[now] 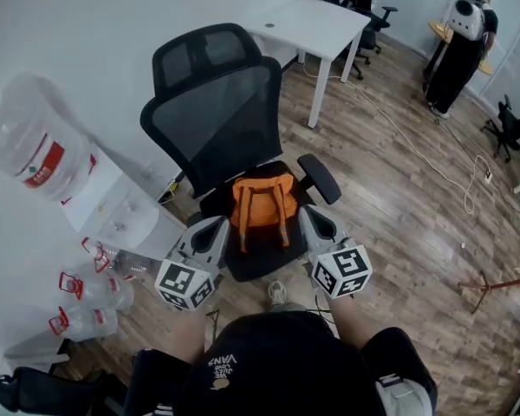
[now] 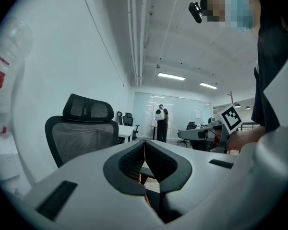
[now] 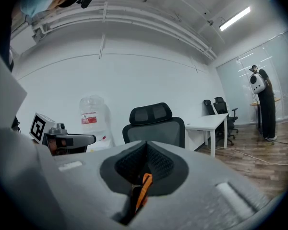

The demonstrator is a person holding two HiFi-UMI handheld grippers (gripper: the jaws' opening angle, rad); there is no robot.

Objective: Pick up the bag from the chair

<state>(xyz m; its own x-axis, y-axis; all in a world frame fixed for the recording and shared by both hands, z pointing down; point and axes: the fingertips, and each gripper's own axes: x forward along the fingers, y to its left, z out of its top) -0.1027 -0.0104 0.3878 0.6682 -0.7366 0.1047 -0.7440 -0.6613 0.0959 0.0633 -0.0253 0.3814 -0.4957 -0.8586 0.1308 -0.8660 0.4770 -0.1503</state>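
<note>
Person in black [image 1: 277, 367] fills the bottom edge of the head view, both forearms reaching forward, one to each gripper.

- Bag [image 1: 262, 206]: orange backpack lying on the seat of the black mesh chair [image 1: 215, 115]. Its long axis runs from the seat front to the backrest, with the top end toward the backrest. The strap side faces up, and the two straps [image 1: 243, 222] run lengthwise.
- Left gripper [image 1: 217, 228]: just beside the bag's left edge, marker cube toward the person. The jaws are closed, pads meeting, and a thin orange sliver shows low in the seam.
- Right gripper [image 1: 312, 219]: just beside the bag's right edge, held like the left. The jaws are clamped on an orange strap [image 3: 144, 186].
- Surroundings: water bottle [image 1: 35, 150] on a dispenser to the left, white desk [image 1: 316, 24] behind the chair.
</note>
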